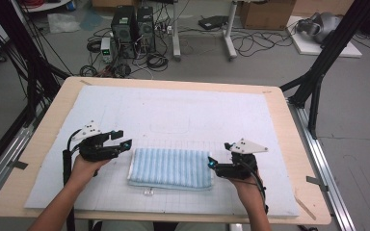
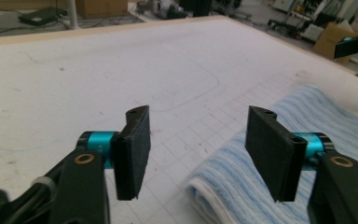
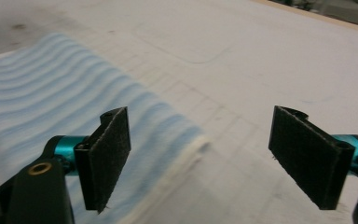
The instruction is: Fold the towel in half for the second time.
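A folded blue-and-white striped towel [image 1: 170,167] lies flat on the white gridded mat [image 1: 173,115], near the table's front edge. My left gripper [image 1: 125,144] hovers just off the towel's left end, jaws open with nothing between them. In the left gripper view the towel [image 2: 279,140] lies below and to the right of the left gripper [image 2: 198,154]. My right gripper [image 1: 211,163] sits at the towel's right end, also open and empty. In the right gripper view the towel [image 3: 51,88] with its white hem spreads to the left under the right gripper [image 3: 200,158].
The mat covers most of a light wooden table [image 1: 289,139]. A faint rounded outline [image 1: 171,126] is drawn on the mat behind the towel. Black frame posts [image 1: 318,67] flank the table, and computer towers [image 1: 132,26] and cables lie on the floor beyond.
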The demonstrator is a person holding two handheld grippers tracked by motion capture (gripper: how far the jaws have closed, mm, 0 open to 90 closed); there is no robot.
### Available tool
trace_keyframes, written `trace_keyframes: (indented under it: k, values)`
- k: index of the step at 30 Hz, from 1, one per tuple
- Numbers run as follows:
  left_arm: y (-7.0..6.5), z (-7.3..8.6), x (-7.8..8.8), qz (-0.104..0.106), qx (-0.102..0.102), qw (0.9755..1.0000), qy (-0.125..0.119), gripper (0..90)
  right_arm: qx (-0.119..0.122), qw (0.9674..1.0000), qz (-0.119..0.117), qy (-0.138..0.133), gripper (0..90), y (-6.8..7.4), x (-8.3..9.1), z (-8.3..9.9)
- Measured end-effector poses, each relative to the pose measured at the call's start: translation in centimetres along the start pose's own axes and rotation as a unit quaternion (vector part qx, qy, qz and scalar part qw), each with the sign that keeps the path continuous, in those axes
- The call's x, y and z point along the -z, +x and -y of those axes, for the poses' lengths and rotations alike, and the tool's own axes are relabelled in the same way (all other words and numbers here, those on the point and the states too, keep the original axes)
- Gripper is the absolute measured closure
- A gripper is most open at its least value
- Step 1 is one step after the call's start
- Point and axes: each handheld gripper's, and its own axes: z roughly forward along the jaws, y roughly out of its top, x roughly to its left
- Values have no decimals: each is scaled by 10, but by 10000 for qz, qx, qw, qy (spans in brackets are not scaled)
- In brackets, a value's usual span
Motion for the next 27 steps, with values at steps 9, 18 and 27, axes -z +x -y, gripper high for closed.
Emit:
trace_keyframes:
  k: [9,18,27]
  values:
    - [10,1,10,-195,-75,9997,-104,217,-264,9973,680,122,108,-27,11,16]
    - [19,1,24,-526,69,9982,-291,205,-460,9953,850,-45,108,-42,27,23]
    - [21,7,27,-608,71,9979,-226,217,-498,9933,1022,-228,108,-39,35,22]
